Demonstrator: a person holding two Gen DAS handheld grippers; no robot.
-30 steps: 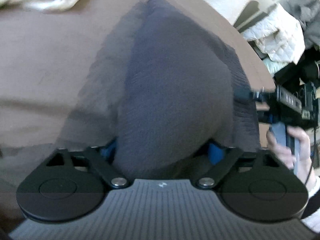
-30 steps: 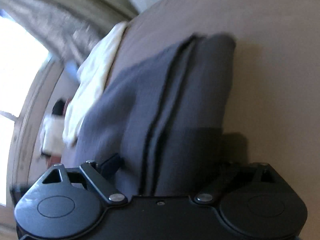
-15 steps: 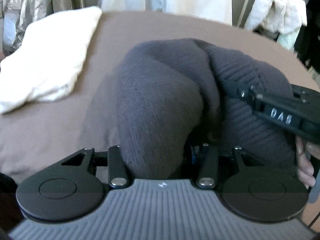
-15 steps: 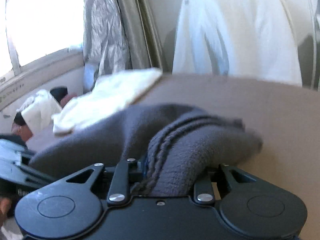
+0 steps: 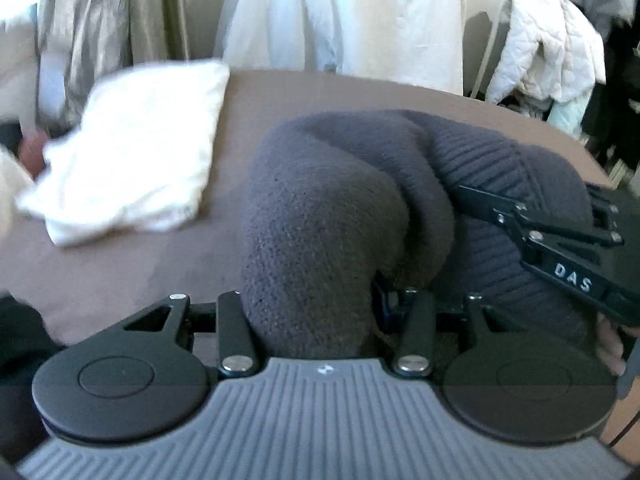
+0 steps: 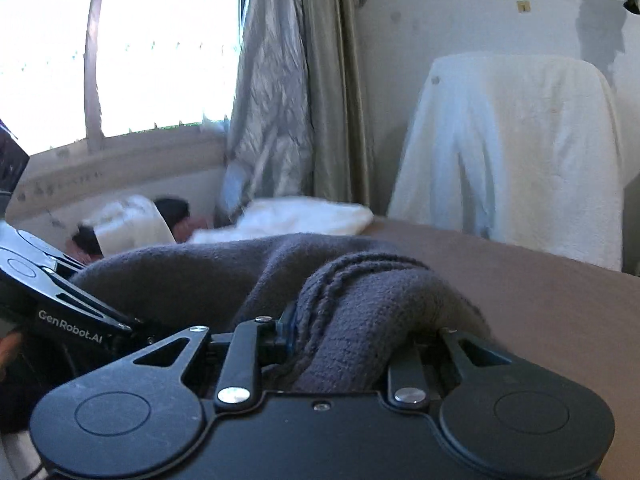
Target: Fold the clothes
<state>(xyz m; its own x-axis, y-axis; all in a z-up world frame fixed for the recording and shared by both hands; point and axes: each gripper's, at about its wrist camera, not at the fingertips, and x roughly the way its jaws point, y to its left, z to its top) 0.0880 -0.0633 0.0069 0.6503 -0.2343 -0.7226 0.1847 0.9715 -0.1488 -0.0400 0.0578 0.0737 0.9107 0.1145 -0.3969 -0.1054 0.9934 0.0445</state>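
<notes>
The dark grey knitted sweater (image 5: 320, 216) is bunched up off the brown bed surface (image 5: 132, 272), one thick roll of it clenched in my left gripper (image 5: 312, 316), its ribbed edge clamped in my right gripper (image 6: 344, 344). In the left view my right gripper comes in at the sweater's far right side; in the right view the left one sits low on the left. Between my two grips the knit sags in a loose hump.

I judge the fold to be in mid-carry. The risk is the bulk: each grip holds a fat wad, not a clean edge, so layers could slide out of either one unevenly, or the slack middle could crumple under as I lay it down. If I swing wide, I may brush the white folded garment (image 5: 132, 168) lying near, to the left on the bed.
</notes>
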